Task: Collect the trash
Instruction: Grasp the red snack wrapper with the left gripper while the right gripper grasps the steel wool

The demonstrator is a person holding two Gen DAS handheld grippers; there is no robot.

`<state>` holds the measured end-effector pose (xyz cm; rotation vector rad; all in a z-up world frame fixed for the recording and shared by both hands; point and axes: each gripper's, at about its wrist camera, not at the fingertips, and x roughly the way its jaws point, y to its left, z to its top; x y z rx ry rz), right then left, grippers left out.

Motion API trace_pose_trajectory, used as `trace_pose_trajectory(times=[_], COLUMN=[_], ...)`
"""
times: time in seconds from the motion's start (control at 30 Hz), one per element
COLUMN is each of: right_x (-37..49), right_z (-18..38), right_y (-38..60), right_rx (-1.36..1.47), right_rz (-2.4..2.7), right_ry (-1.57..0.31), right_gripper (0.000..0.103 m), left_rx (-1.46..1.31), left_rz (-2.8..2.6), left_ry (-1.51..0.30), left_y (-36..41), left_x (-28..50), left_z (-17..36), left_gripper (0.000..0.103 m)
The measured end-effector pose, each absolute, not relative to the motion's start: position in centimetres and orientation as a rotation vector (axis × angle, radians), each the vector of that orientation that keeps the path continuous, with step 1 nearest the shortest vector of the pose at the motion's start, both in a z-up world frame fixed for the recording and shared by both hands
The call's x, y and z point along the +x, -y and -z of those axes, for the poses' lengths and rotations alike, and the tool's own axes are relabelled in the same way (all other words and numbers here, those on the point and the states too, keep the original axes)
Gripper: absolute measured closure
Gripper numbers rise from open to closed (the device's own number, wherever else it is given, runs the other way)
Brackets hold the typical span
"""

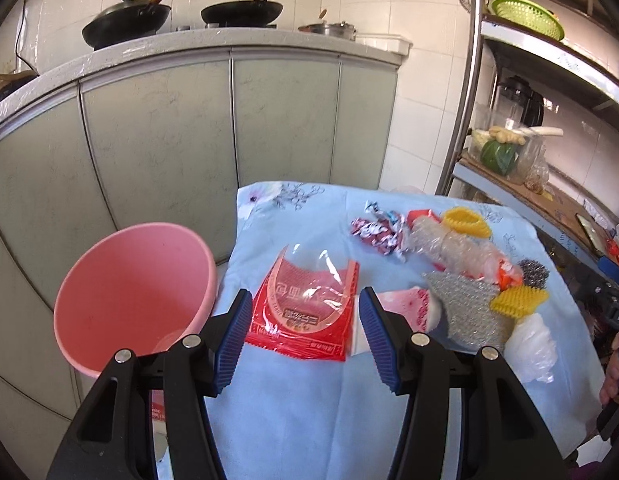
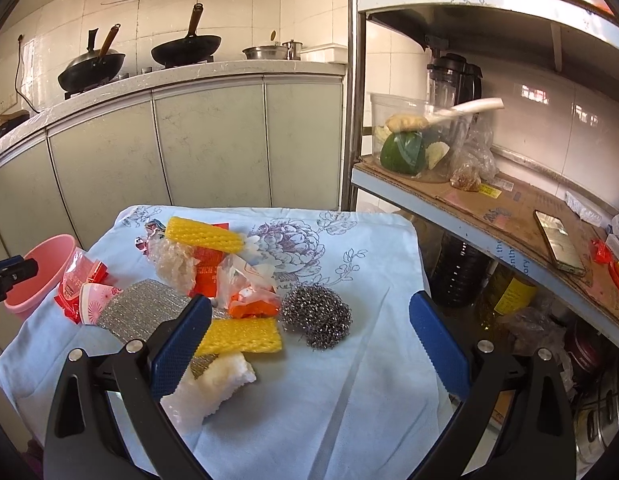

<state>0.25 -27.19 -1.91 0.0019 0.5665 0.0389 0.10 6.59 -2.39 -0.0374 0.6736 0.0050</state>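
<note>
At the far left, the pink bucket (image 1: pixel 133 300) stands just off the left edge of the blue floral cloth (image 1: pixel 289 420). Your left gripper (image 1: pixel 305 340) hangs spread wide and empty above the red wrapper (image 1: pixel 305 312), which lies flat near that edge. To its right a pink-and-white paper piece (image 1: pixel 405 308) touches the silver bubble pad (image 1: pixel 465 312), with the crumpled foil wrapper (image 1: pixel 375 230) farther back. Your right gripper (image 2: pixel 309 344) is also released, holding nothing, its fingers (image 2: pixel 181 344) over the near yellow foam net (image 2: pixel 241 334) and white foam piece (image 2: pixel 217 384); the steel scourer (image 2: pixel 317 316) sits between the jaws, seemingly untouched.
</note>
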Motion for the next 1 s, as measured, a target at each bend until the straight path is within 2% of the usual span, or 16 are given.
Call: trace_pose_trajectory(times=[0.17,0.57,0.63,0.67,0.7,0.73,0.77,0.8,0.87,1.0], right_x=[0.8,2.8,3.4,3.6,3.9,4.2,4.5,4.8,5.4,6.4], right_z=[2.6,3.2,3.4,3.5,3.6,3.7,3.8,4.0,4.4,5.1], right_y=[28.1,30.0,30.0,30.0,30.0,30.0,29.9,29.8,29.4,29.1], right_rx=[0.018,0.092,0.096,0.1,0.11,0.117,0.124,0.127,0.119,0.098], right_rz=[-0.053,-0.084,-0.085,-0.088,-0.095,-0.1,-0.106,-0.112,-0.118,-0.112], right_ry=[-0.597,-0.641,-0.656,-0.661,-0.669,-0.676,-0.688,-0.702,-0.726,-0.758], right_gripper=[0.01,0.011,0.011,0.011,0.011,0.011,0.011,0.011,0.011,0.011], left_rx=[0.003,0.01,0.009,0.002,-0.003,-0.007,-0.006,-0.003,0.005,0.011], left_rz=[-0.035,0.016,0.028,0.036,0.041,0.047,0.053,0.062,0.063,0.04], left_ry=[-0.719,-0.857,-0.881,-0.883,-0.885,-0.894,-0.903,-0.909,-0.908,-0.865], left_y=[-6.8,-7.4,-7.2,-7.2,-7.3,-7.3,-7.2,-7.2,-7.0,-7.2], left_x=[2.5,7.1,7.3,7.4,7.3,7.3,7.3,7.2,6.9,5.9], left_z=[3.9,7.5,8.1,8.2,8.2,8.2,8.4,8.5,8.7,7.7], left_gripper=[0.047,0.044,0.05,0.059,0.072,0.08,0.092,0.1,0.103,0.103])
